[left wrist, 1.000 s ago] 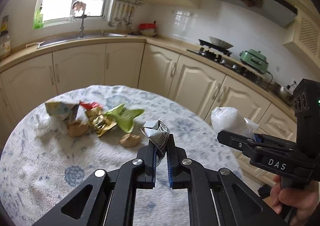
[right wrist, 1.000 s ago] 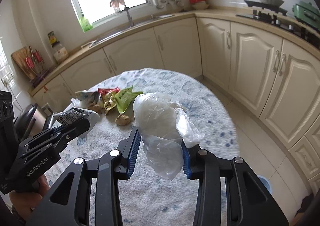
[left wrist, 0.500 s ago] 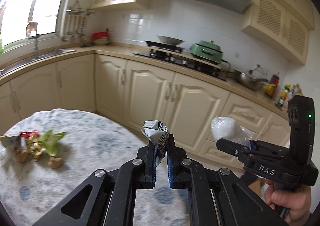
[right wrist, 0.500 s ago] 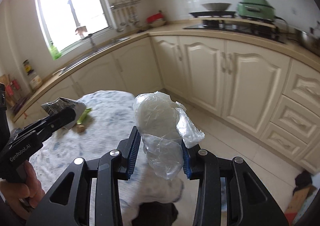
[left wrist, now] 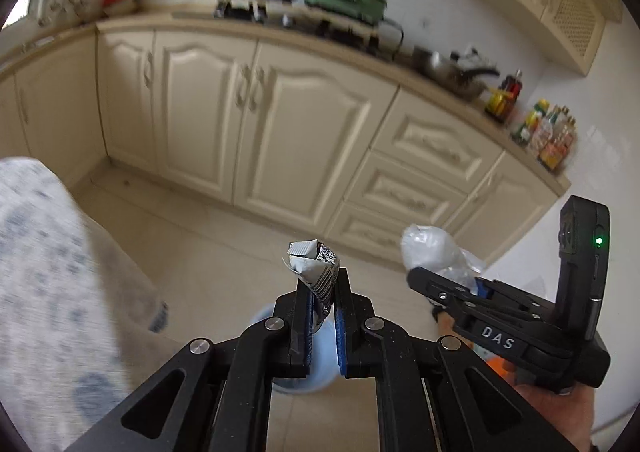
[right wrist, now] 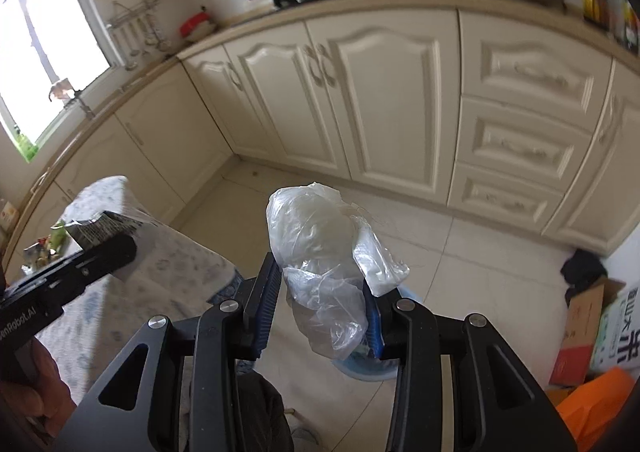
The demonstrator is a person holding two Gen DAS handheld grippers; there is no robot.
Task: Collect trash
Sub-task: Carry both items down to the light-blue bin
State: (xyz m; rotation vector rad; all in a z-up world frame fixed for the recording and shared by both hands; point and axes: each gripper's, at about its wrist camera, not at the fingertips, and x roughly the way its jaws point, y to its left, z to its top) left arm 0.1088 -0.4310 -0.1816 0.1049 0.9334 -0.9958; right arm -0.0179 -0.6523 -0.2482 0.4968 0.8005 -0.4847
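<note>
While both devices hang over the floor, the left gripper (left wrist: pixel 323 294) is clenched on a crumpled wrapper (left wrist: pixel 314 266) at lower centre; the right gripper (right wrist: pixel 320 294) pinches a plastic bag (right wrist: pixel 320 248). Both items look light, soft and slippery; bunched folds offer the firmest hold.

Both wrist cameras ride above the floor, tilted down along their fingers toward the cream panelled kitchen cabinets (left wrist: pixel 280 124) (right wrist: pixel 380 100). Left view catches the black right gripper (left wrist: pixel 440 280) close alongside; right view catches the black left gripper (right wrist: pixel 108 248). Pale tiled floor (left wrist: pixel 224 264) (right wrist: pixel 460 252) is shared.
</note>
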